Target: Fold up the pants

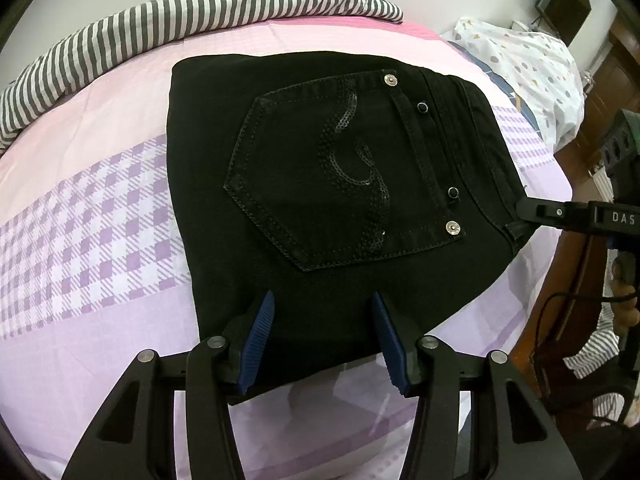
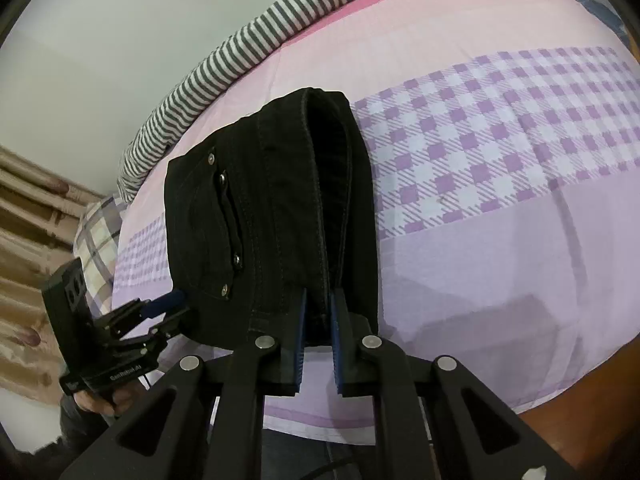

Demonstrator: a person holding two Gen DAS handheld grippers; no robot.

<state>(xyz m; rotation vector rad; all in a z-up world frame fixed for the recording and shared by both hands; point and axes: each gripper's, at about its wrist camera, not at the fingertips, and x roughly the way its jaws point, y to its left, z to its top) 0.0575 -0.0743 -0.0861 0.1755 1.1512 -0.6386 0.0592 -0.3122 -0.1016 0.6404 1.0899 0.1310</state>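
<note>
Folded black denim pants (image 1: 320, 184) flat on pink and lilac checked bedsheet (image 1: 100, 220), near the bed's edge. Back pocket with sequin swirl (image 1: 352, 160) face up. In the left wrist view, waistband along the bundle's right edge, fold edge toward the left; long axis from the near edge toward the far grey-and-white striped blanket (image 1: 180, 12). In the right wrist view, waistband end nearest the lens, layers gaping slightly at the band.

No containers in sight.

Left gripper (image 1: 324, 336) angled steeply down at the near edge of the bundle. Blue ribbed pads (image 1: 256, 344) roughly half apart, black cloth between them; pads astride the cloth's edge, no clear squeeze visible, so read as released. Same gripper visible in the right wrist view (image 2: 166, 310) beside the pocket corner, a hand (image 2: 104, 400) on its handle.

Right gripper (image 2: 318, 308) tilted down at the waistband end, pads nearly together and clenched on the doubled waistband layer. In the left wrist view, its tip (image 1: 524, 208) at the waistband edge.

White spotted bedding (image 1: 520, 64) far right.
</note>
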